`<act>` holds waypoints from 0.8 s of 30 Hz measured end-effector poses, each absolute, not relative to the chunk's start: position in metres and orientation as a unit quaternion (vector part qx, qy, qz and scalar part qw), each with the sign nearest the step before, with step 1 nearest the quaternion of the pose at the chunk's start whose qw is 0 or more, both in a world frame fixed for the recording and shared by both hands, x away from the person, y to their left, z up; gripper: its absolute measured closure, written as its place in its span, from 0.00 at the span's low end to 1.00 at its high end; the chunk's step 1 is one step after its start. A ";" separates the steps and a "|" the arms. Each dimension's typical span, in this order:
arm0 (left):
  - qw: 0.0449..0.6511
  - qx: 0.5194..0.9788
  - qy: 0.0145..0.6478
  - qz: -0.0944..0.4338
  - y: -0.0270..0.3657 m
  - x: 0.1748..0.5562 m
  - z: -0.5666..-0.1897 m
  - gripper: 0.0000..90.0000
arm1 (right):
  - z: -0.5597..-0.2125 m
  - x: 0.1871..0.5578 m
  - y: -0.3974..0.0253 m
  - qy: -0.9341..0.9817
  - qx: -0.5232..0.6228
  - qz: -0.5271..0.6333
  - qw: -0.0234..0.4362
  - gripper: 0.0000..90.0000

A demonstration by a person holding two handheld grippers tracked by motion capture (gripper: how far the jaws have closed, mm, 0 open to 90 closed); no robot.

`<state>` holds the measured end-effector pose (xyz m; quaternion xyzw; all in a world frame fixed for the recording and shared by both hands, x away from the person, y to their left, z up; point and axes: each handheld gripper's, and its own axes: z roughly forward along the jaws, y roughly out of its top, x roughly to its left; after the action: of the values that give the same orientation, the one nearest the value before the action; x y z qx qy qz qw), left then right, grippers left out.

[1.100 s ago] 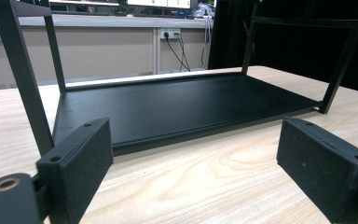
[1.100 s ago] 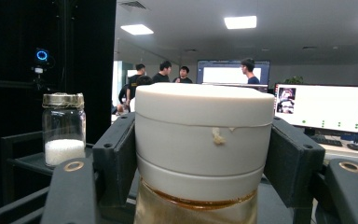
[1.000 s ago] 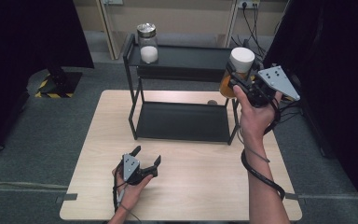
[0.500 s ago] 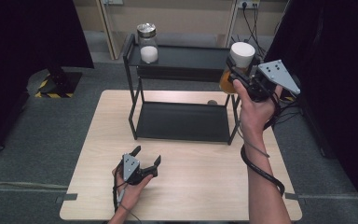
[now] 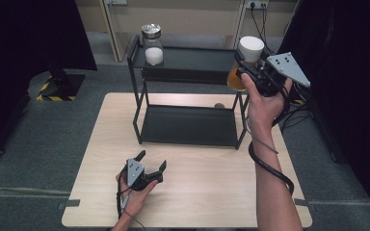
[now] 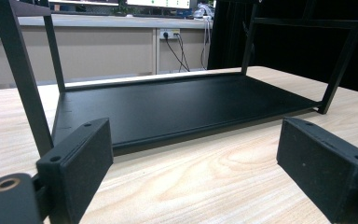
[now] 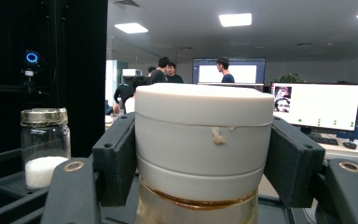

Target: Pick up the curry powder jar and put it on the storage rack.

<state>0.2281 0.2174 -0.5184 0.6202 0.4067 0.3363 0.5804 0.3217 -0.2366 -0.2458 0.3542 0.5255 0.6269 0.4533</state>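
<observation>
Near the front edge of the wooden table (image 5: 197, 192) the left gripper (image 5: 150, 164) rests low in the person's hand, its jaws spread wide with nothing between them — they face the lower tray of the black shelf rack (image 5: 188, 126). Farther back, at the right end of the rack's top tier, the right gripper (image 5: 244, 65) clamps a jar with a white lid (image 7: 204, 135) by the lid, amber liquid below. At the far left of that tier stands a glass jar of white powder (image 5: 152, 45).

jar (image 7: 204, 154) bottom cut off by frame edge
</observation>
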 end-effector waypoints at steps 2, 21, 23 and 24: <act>0.580 0.620 0.407 0.336 0.217 0.228 -0.518 0.11 | -0.245 0.323 -0.237 0.525 0.356 0.627 0.452 0.38; 0.579 0.622 0.406 0.336 0.218 0.228 -0.518 0.11 | -0.230 0.343 -0.234 0.526 0.363 0.620 0.456 0.38; 0.580 0.622 0.406 0.335 0.218 0.229 -0.518 0.11 | -0.229 0.345 -0.233 0.526 0.366 0.618 0.456 0.38; 0.580 0.622 0.406 0.335 0.218 0.229 -0.518 0.11 | -0.228 0.347 -0.233 0.527 0.367 0.617 0.456 0.38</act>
<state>0.2286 0.2182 -0.5179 0.6219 0.4061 0.3353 0.5796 0.3469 -0.2325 -0.2282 0.3668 0.5268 0.6167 0.4557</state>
